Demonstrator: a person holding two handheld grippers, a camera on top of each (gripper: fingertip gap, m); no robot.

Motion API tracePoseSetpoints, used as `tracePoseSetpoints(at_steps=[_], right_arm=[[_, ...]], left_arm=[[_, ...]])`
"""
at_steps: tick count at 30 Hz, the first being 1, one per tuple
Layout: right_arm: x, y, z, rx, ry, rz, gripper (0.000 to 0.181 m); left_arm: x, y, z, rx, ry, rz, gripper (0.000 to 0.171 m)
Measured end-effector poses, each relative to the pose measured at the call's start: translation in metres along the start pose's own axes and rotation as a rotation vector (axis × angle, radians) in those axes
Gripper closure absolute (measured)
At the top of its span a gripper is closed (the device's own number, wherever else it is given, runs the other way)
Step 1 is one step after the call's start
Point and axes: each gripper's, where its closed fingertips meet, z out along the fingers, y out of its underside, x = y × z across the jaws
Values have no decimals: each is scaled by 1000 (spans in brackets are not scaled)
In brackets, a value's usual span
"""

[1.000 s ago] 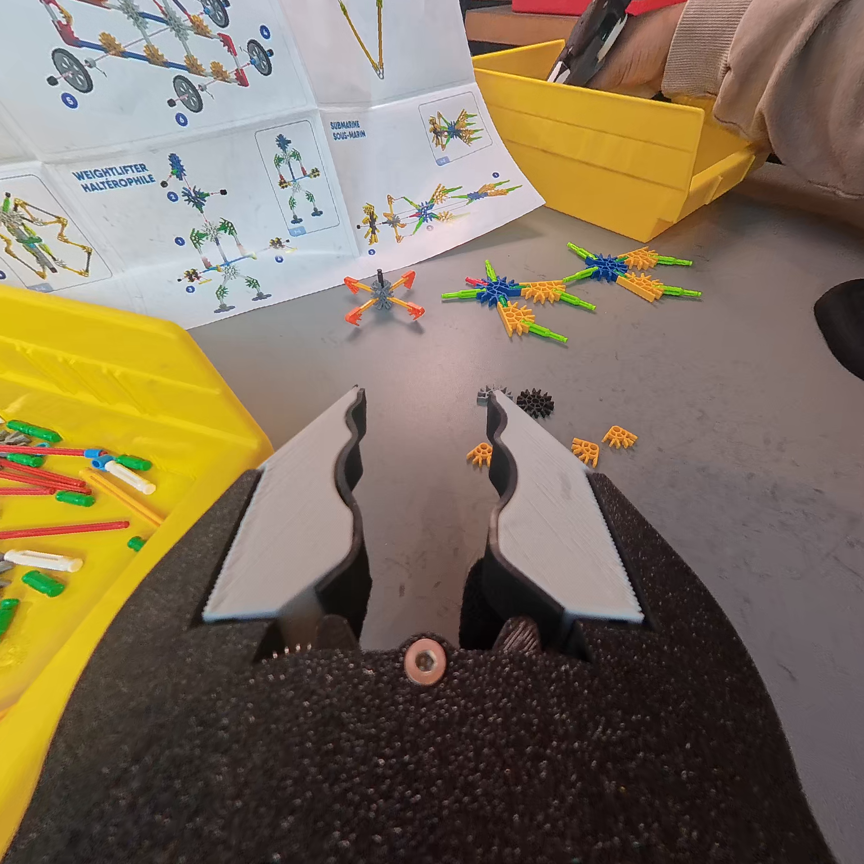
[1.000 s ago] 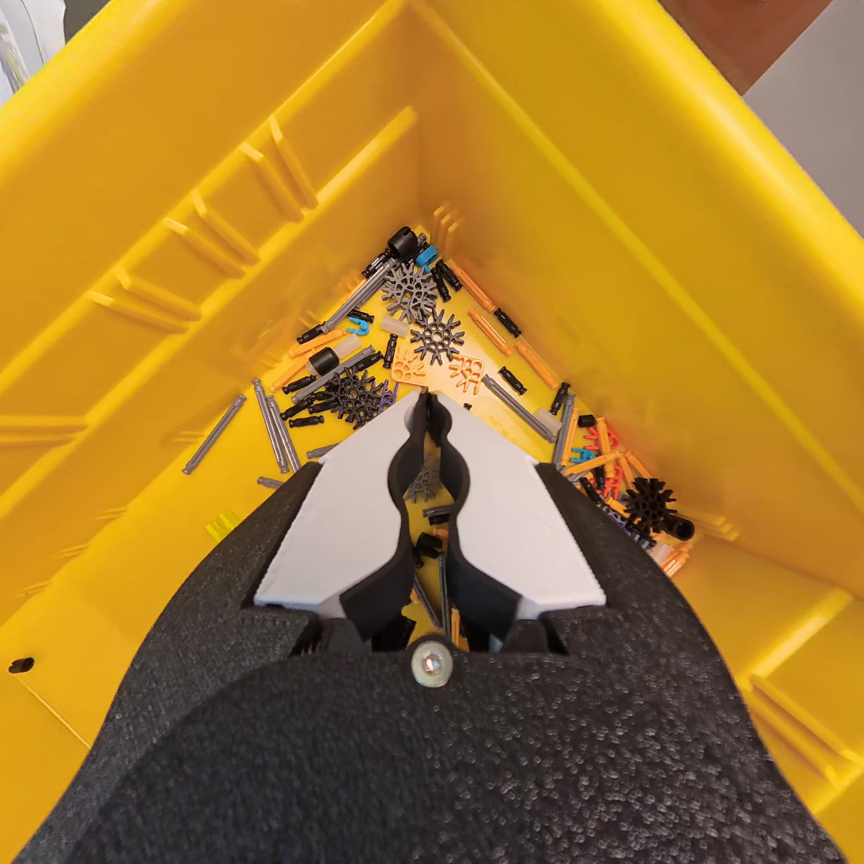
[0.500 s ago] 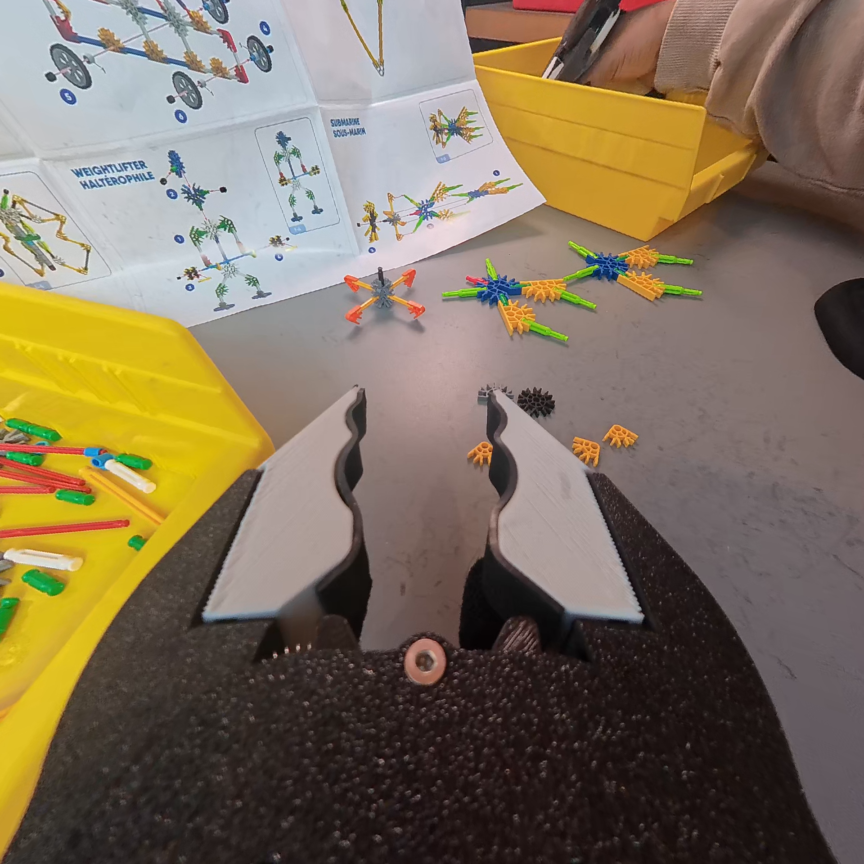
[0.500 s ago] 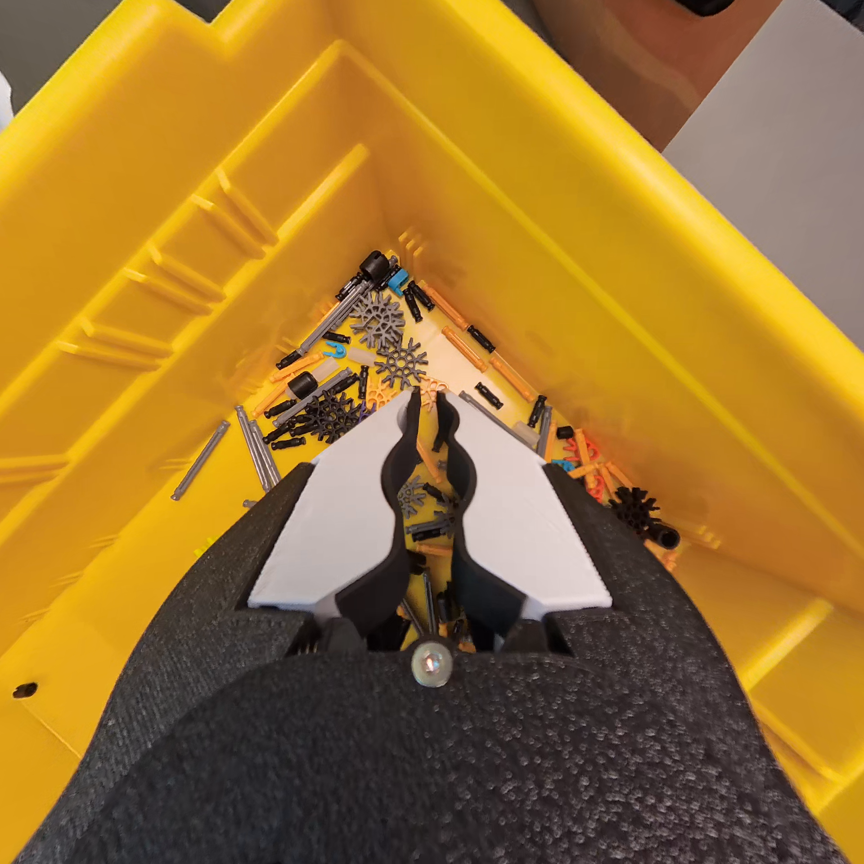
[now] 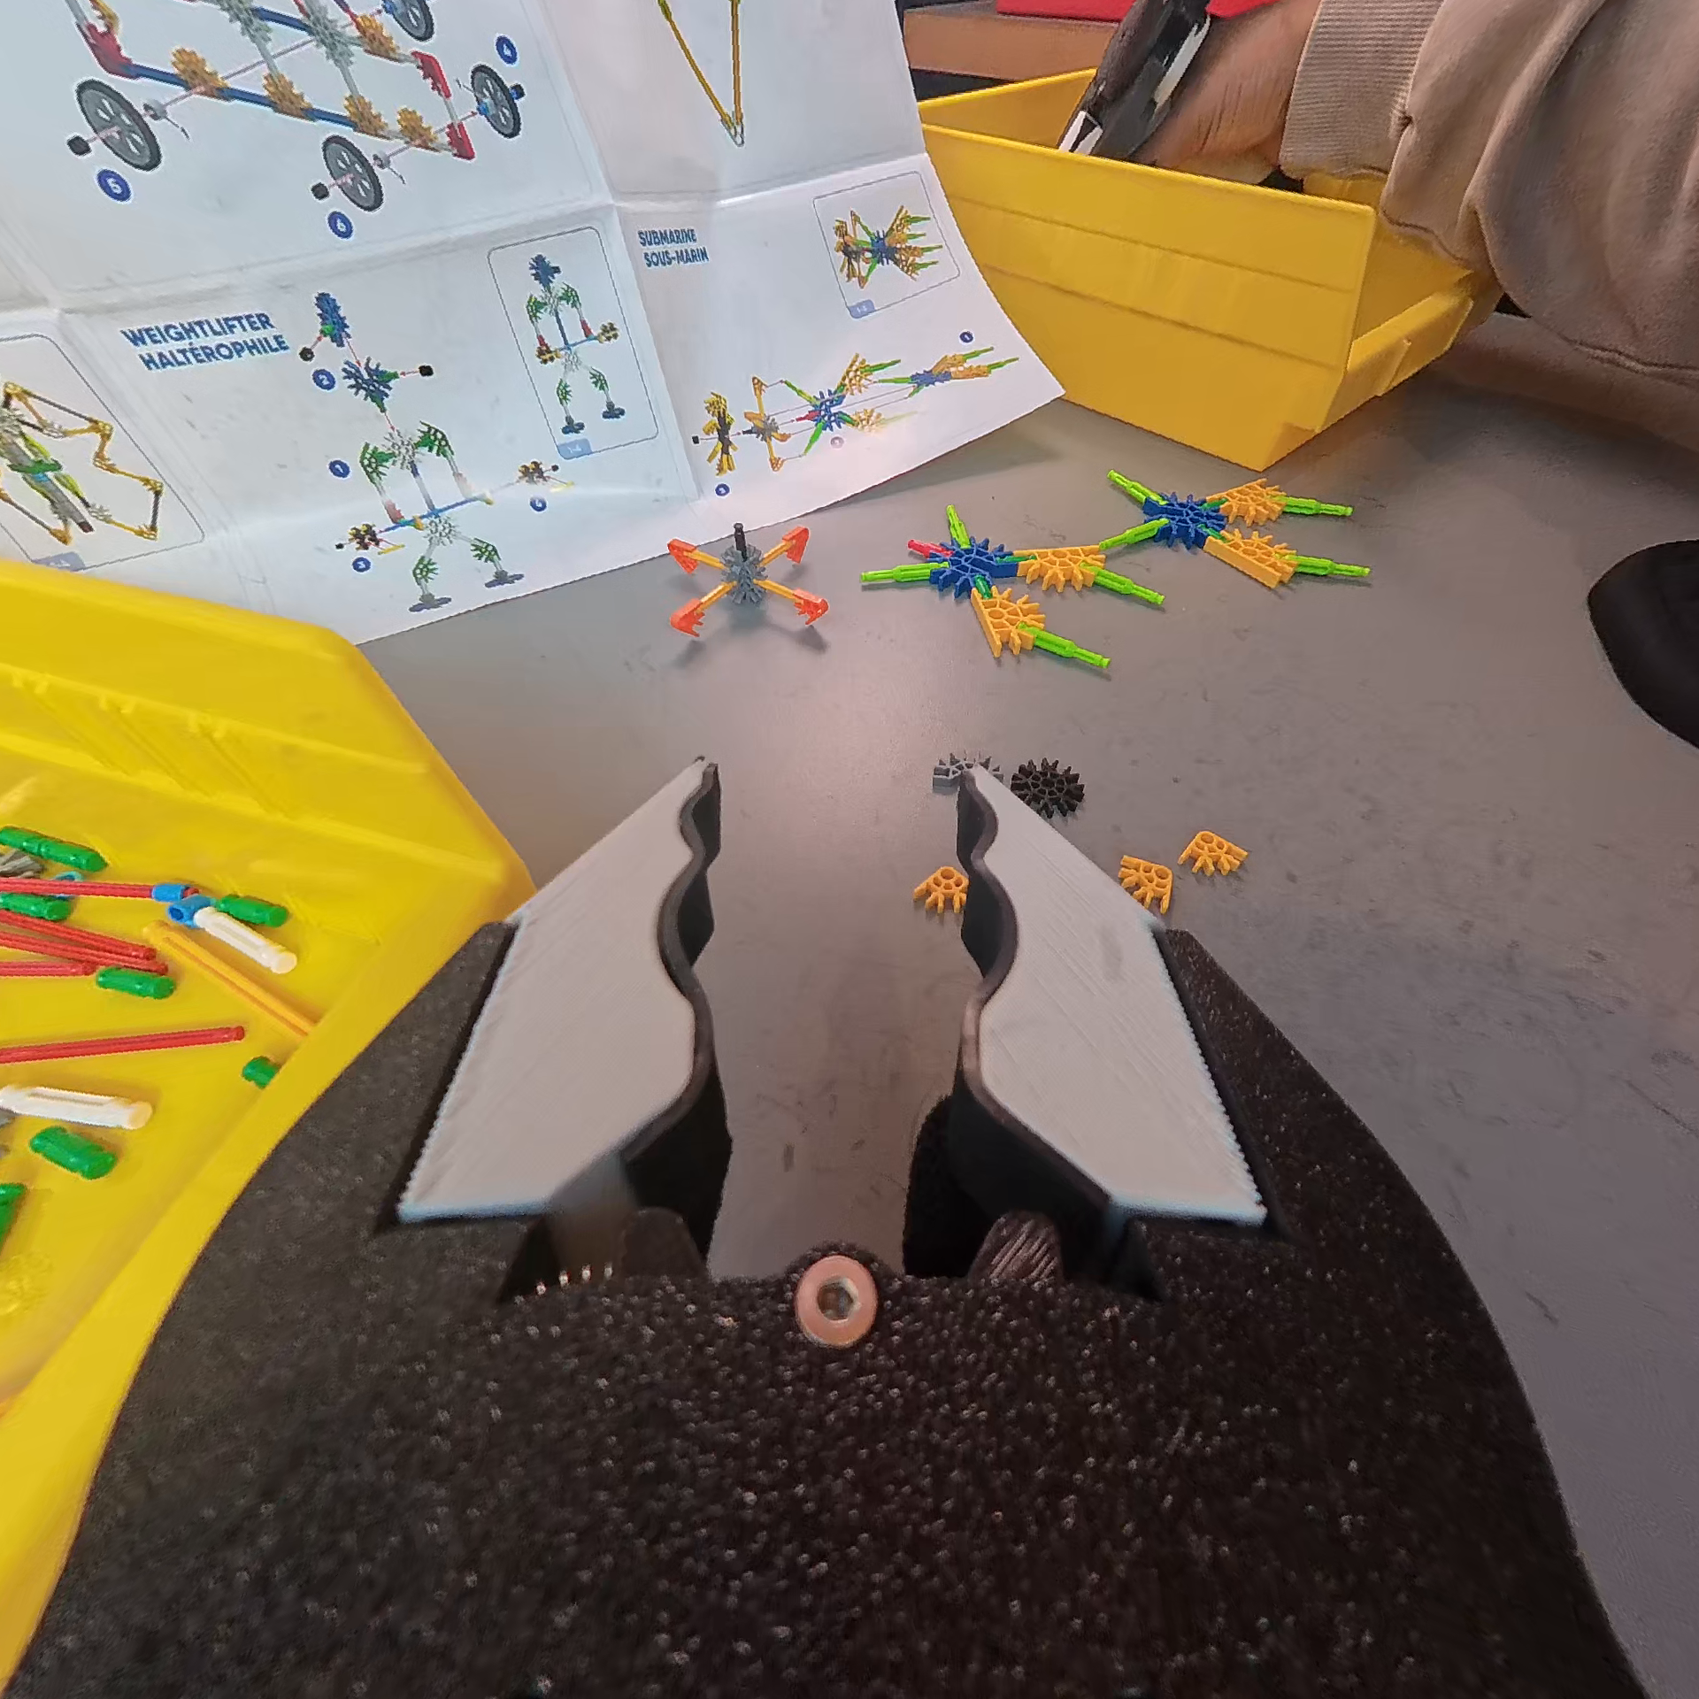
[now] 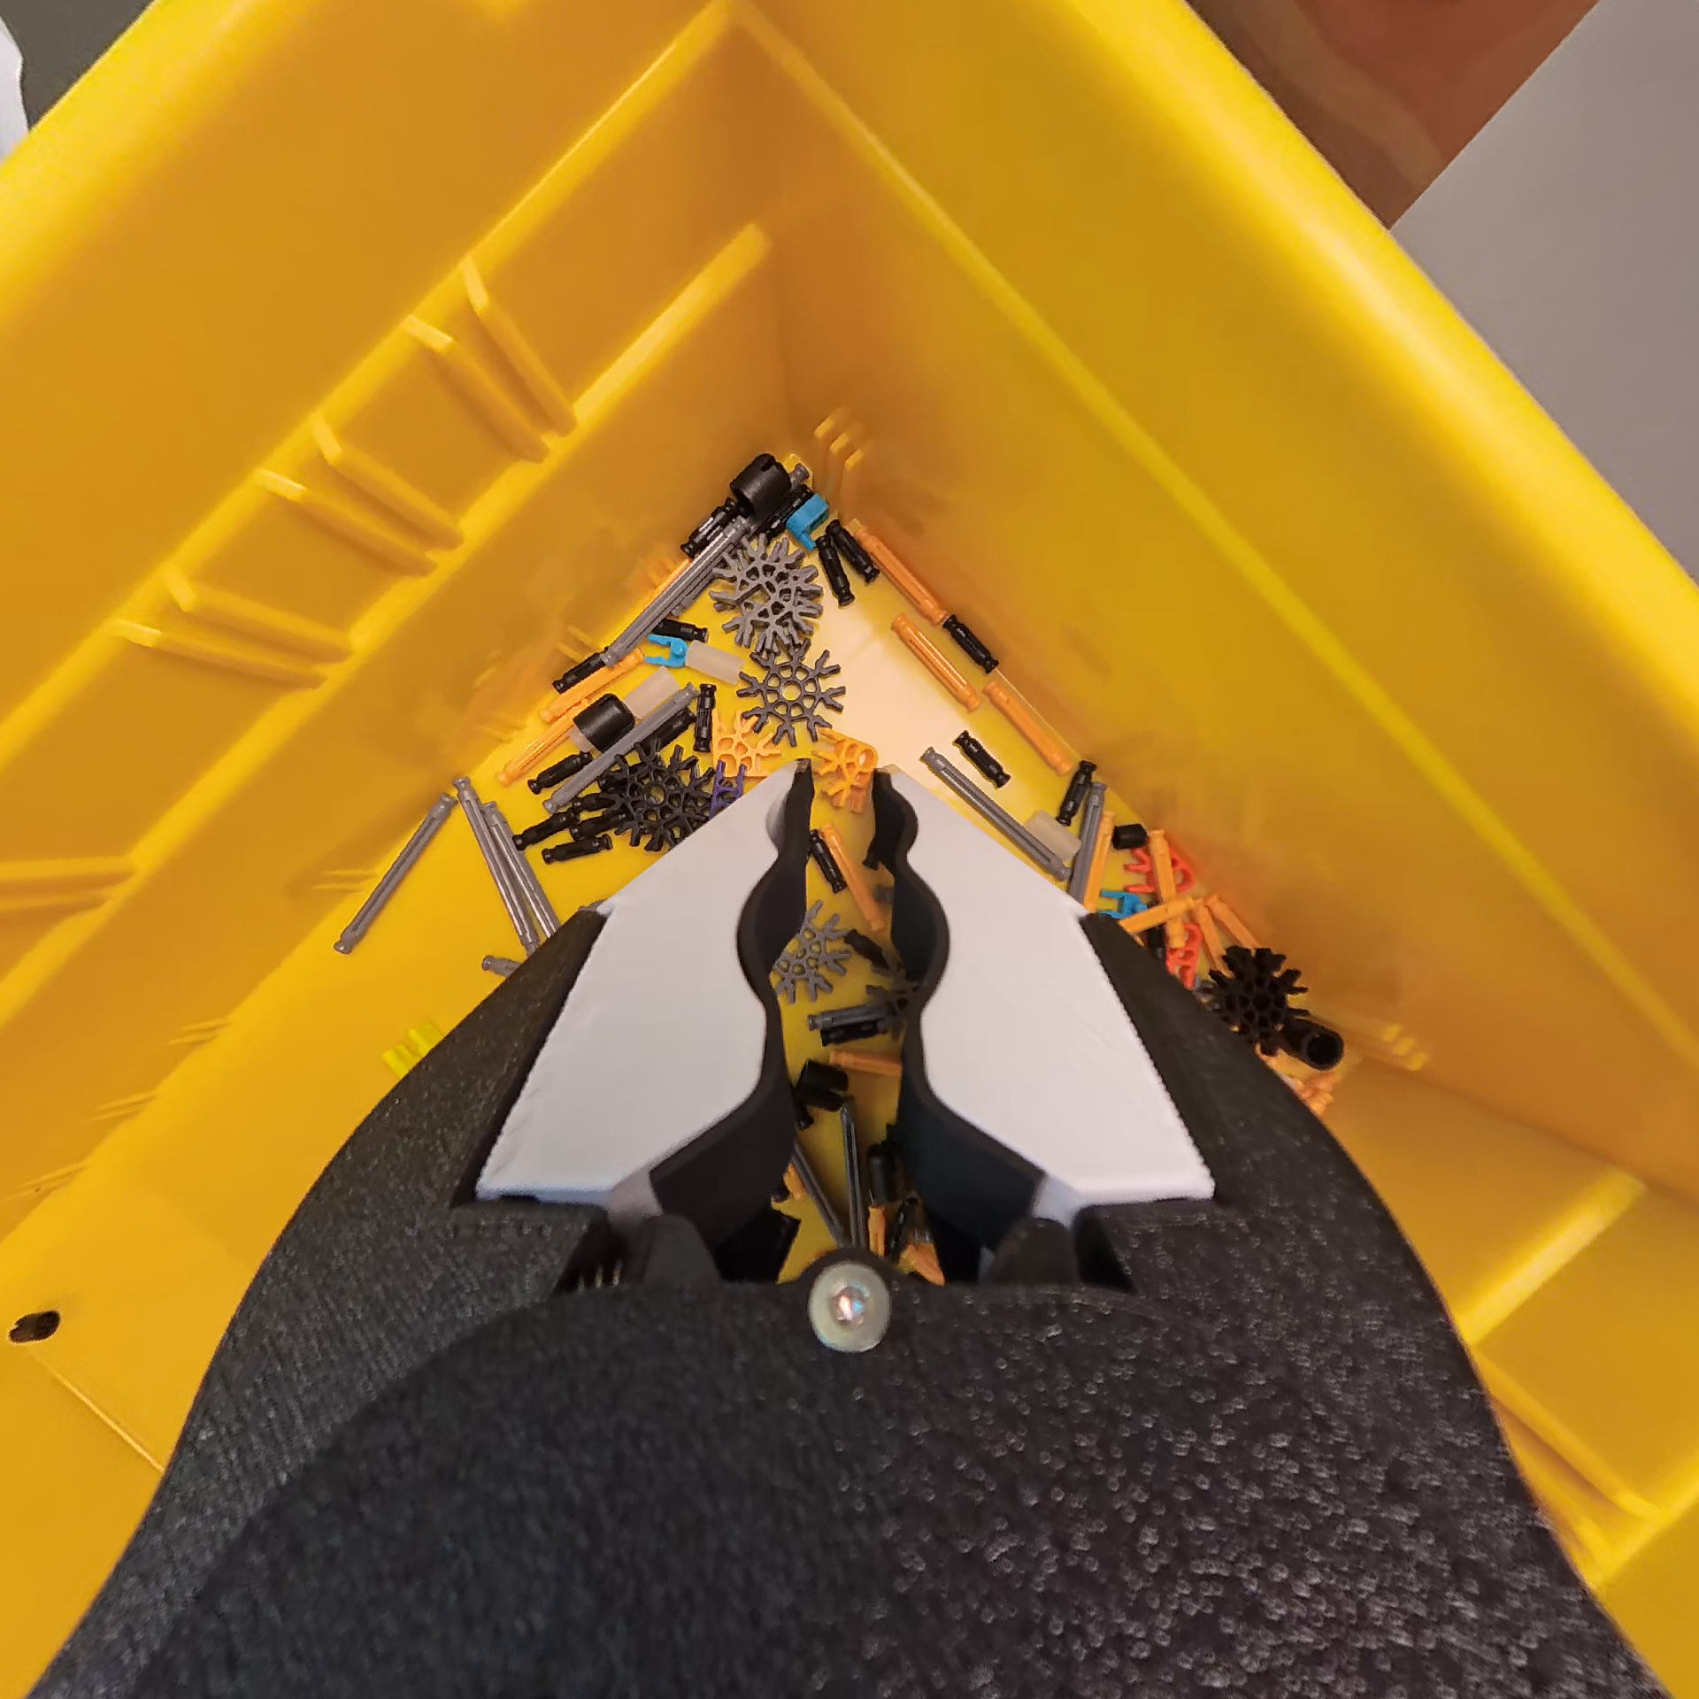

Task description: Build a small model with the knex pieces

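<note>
1. Two risks I see: right gripper (image 6: 838, 781), jaws a little apart and holding nothing, hangs deep in the yellow bin (image 6: 1149, 441) over heaped small parts (image 6: 781, 644); closing here could pinch several at once.
2. Left gripper (image 5: 832, 781), jaws wide apart, empty, sits low over the table (image 5: 1379, 1011); may knock the orange connector (image 5: 940, 890) by its right finger.
3. Hidden: parts under my right jaws; grey gear (image 5: 956, 768) half covered.

Right claw (image 6: 838, 781) slightly parted over orange connector (image 6: 848, 770), yellow bin (image 6: 1057, 386)
</note>
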Motion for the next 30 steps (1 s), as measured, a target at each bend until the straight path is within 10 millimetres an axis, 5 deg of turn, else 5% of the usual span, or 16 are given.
tracePoseSetpoints(at_steps=[7,11,14,18,21,24,27,30], right_arm=[[1,-1,-2,30,10,16,172],[-16,-28,-44,188,84,-35,172],[-79,-58,-105,356,87,-170,172],[-221,-60,-149,437,-126,-351,172],[-319,-32,-127,385,-286,-455,172],[-383,-3,-83,325,-376,-516,172],[-411,9,-47,282,-376,-545,172],[-414,11,-25,251,-309,-592,171]], left_arm=[[1,0,0,0,3,4,120],[0,0,-1,1,-4,11,120],[0,1,-2,-4,1,5,120],[3,5,-2,-40,22,7,120],[13,15,-4,-110,75,32,120],[29,27,-6,-190,159,51,120],[54,37,-9,-259,281,46,116],[77,49,-11,-326,364,84,107]])
